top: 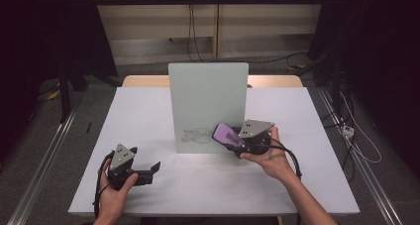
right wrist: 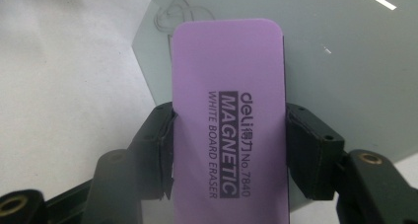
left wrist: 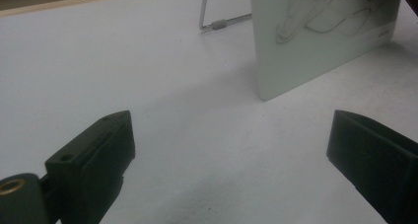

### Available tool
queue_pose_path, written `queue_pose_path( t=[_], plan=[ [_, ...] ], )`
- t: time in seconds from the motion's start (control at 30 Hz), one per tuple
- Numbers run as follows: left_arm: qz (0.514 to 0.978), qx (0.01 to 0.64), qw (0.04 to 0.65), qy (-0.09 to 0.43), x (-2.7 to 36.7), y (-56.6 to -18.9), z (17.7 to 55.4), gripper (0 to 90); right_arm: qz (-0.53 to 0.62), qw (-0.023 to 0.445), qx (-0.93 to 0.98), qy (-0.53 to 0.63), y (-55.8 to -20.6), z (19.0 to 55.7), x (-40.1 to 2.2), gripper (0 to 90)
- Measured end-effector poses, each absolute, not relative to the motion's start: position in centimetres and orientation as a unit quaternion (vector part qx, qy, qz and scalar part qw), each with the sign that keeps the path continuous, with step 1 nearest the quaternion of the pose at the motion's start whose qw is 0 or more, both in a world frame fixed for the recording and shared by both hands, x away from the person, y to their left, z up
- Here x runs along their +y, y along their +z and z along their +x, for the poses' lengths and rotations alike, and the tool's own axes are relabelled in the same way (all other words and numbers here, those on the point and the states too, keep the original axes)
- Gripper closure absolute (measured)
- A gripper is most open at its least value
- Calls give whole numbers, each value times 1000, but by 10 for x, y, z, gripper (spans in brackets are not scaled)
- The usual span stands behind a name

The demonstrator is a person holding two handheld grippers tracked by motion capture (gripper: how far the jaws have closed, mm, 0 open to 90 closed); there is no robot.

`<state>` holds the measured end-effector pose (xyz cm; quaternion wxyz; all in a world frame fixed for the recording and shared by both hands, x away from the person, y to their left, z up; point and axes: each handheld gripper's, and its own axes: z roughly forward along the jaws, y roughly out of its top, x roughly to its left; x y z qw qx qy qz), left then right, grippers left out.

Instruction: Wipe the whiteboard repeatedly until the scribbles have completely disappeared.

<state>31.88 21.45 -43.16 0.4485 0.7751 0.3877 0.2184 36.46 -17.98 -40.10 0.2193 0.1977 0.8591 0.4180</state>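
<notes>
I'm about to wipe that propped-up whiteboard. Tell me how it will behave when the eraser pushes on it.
The whiteboard stands near upright on a thin wire stand, so a firm push probably tips or slides it back. Its rigid panel likely won't flex. The eraser, clamped in the right gripper, looks light.

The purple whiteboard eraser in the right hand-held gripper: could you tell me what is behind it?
Behind the purple whiteboard eraser stands the small whiteboard, with faint marker scribbles showing past the eraser's top corner. Whatever is drawn directly behind the eraser is covered.
</notes>
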Motion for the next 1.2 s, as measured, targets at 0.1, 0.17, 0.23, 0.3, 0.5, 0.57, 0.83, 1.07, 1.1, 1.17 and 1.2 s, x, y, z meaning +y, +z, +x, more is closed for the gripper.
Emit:
queue_pose_path(
  t=[0.1,0.17,0.23,0.3,0.5,0.57,0.83,1.07,1.1,1.17,1.2],
  plan=[
    [775,387,448,219,214,-432,319,43,193,214,864,412,-404,365,-174,417],
    [777,385,448,217,213,-432,319,43,188,211,869,406,-405,365,-169,417],
    [777,382,450,218,213,-431,319,43,188,208,870,405,-406,365,-166,417],
    [778,381,449,219,213,-431,319,43,189,204,869,410,-408,366,-164,417],
    [778,382,449,218,213,-431,319,43,186,193,871,412,-413,367,-154,417],
    [778,382,449,218,213,-431,320,43,186,190,870,415,-414,368,-150,417],
    [775,385,451,219,214,-431,319,43,184,186,867,425,-414,370,-140,416],
    [773,386,454,218,216,-431,317,44,195,213,854,432,-393,373,-148,417],
    [774,385,452,219,217,-431,317,44,200,218,849,437,-389,374,-153,417],
    [773,386,452,220,217,-430,317,44,211,227,841,445,-383,373,-164,417],
    [772,387,453,220,217,-430,317,44,215,231,837,447,-382,373,-170,417]
  ],
)
